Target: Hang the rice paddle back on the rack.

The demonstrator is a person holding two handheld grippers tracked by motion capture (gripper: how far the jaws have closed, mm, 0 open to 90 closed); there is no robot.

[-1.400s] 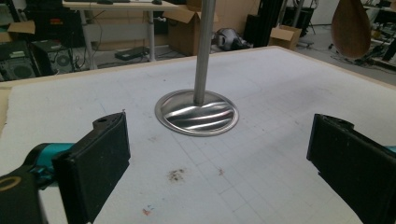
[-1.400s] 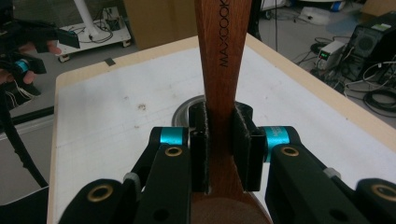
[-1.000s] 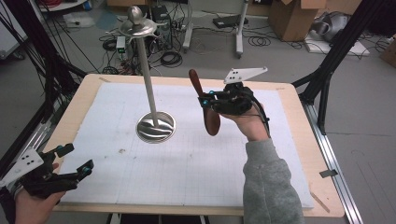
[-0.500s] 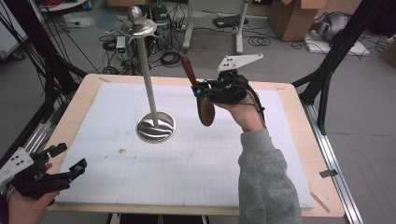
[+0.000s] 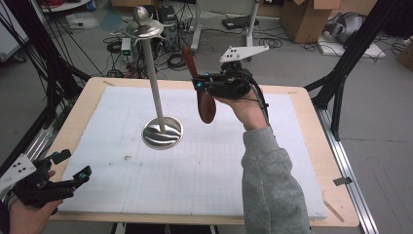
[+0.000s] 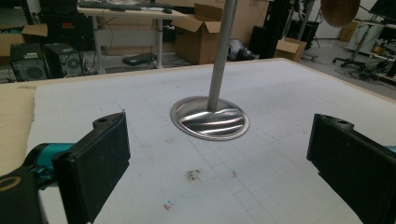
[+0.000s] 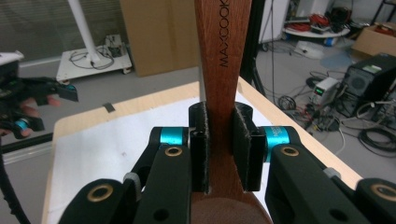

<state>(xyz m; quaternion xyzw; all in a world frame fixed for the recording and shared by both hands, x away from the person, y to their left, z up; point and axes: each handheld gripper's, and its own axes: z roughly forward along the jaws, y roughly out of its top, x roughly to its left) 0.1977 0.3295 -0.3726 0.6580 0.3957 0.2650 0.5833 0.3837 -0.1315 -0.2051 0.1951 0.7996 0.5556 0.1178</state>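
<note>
A metal stand with a round base and a tall pole rises from the white mat. To the right of the pole, in the air, my right gripper is shut on the handle of a wooden spoon, whose bowl hangs down. In the right gripper view the pads clamp the spoon's handle, stamped MAXCOOK. My left gripper stands open and empty at the mat's near left corner. Its jaws frame the stand's base in the left gripper view, where the spoon's bowl shows at top right.
The mat lies on a wooden table with black frame posts at its sides. Cables, cardboard boxes and equipment lie on the floor beyond the far edge. A small dark stain marks the mat near the left gripper.
My right gripper has risen and moved left towards the pole, with the spoon now more upright. The left gripper has shifted only slightly at the near left corner.
</note>
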